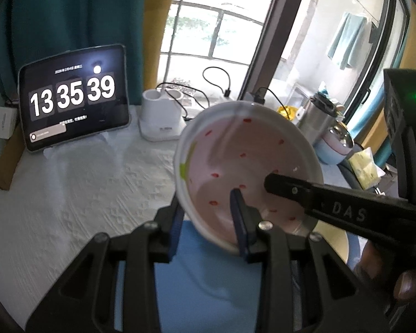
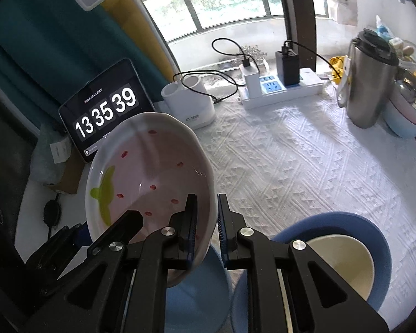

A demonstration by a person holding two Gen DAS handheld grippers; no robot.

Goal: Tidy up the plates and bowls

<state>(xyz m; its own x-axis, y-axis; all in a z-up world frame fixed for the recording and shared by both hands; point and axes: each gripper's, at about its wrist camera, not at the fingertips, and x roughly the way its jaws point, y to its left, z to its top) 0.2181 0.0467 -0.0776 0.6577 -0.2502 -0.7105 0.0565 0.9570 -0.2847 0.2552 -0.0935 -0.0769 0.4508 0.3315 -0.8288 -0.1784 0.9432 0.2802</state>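
The right gripper point(image 2: 206, 223) and left gripper point(image 1: 208, 222) are both clamping the rim of the pink bowl point(image 2: 149, 180), holding it tilted above the tabletop point(image 2: 291, 152) (not yet stacked); a cream bowl point(image 2: 344, 260) is sitting in the blue plate point(image 2: 374, 238), awaiting it.

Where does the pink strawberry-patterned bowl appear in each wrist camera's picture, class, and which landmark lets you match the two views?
Left wrist view: the pink bowl sits right of centre, tilted, its near rim between the left tongs.
Right wrist view: the bowl sits left of centre, its right rim between the right tongs.
Shared landmark: the tablet clock reading 13 35 39, left of the bowl in both.
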